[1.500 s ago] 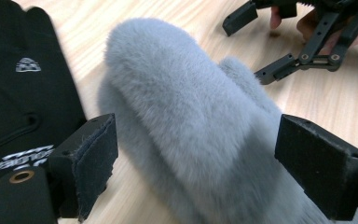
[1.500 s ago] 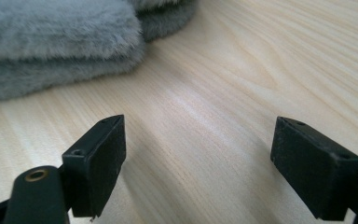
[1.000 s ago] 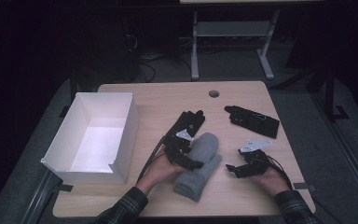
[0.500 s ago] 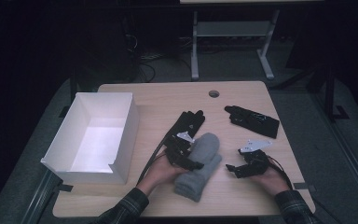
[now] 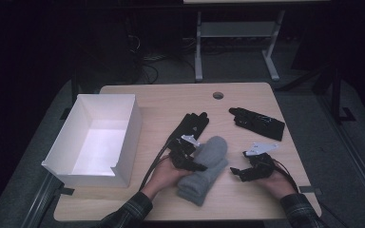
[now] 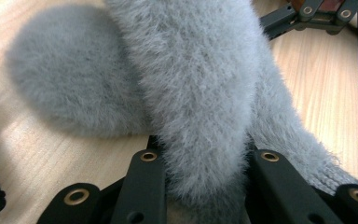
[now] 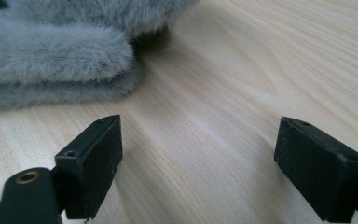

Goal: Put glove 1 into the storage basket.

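- Box [image 5: 123, 124], white and open-topped, sits on the left part of the table [image 5: 171, 97], at about nine o'clock from the grey sock; it lies well apart from both grippers.
- Left gripper [image 5: 186, 159] is held in the person's left hand [image 5: 164, 175], which comes in from six o'clock in the high view. Its jaws have just been closing and now pinch a fold of the grey sock [image 6: 200, 93]: in the left gripper view the fluffy fabric bulges between the two black jaws and presses against both.
- Grey sock [image 5: 205, 167] lies on the wood near the front middle of the table, its rounded toe pointing toward one o'clock and its folded end toward seven o'clock. It lies between the two grippers.
- Black sock [image 5: 192, 126] lies flat at about twelve o'clock from the left gripper, just beside the grey one's toe.
- Right gripper [image 5: 249, 171] rests low over the table at three o'clock from the grey sock, held in the right hand [image 5: 275, 183]. Its fingers [image 7: 93, 158] stand spread wide with bare wood between them, and the grey sock [image 7: 51, 56] lies ahead of them at eleven o'clock, apart from the pads.
- Second black sock [image 5: 257, 123] lies at twelve o'clock from the right gripper, toward the far right of the table.
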Demonstrator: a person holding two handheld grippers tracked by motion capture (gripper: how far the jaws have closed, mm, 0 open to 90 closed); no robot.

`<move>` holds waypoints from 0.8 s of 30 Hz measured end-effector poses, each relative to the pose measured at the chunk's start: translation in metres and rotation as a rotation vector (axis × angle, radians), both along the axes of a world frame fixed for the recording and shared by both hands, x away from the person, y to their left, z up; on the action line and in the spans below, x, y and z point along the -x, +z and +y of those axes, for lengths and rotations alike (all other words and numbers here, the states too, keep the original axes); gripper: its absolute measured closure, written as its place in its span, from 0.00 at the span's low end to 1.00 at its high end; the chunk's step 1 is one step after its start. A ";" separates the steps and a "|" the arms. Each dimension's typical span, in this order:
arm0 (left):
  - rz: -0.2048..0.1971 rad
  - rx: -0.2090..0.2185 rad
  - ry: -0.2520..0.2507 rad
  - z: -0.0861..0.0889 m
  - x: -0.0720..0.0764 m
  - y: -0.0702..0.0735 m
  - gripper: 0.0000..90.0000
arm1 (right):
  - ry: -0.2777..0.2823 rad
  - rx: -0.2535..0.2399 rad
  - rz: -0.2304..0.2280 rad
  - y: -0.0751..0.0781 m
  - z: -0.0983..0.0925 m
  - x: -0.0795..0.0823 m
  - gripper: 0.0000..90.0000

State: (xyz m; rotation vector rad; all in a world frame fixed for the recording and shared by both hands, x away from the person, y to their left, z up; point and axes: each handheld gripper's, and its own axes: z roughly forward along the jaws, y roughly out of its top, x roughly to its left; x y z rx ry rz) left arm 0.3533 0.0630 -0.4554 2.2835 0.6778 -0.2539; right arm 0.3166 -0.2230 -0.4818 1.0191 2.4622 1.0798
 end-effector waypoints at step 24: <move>-0.115 0.112 0.072 0.052 -0.003 0.095 0.83 | -0.003 -0.004 0.003 0.000 0.000 0.000 0.16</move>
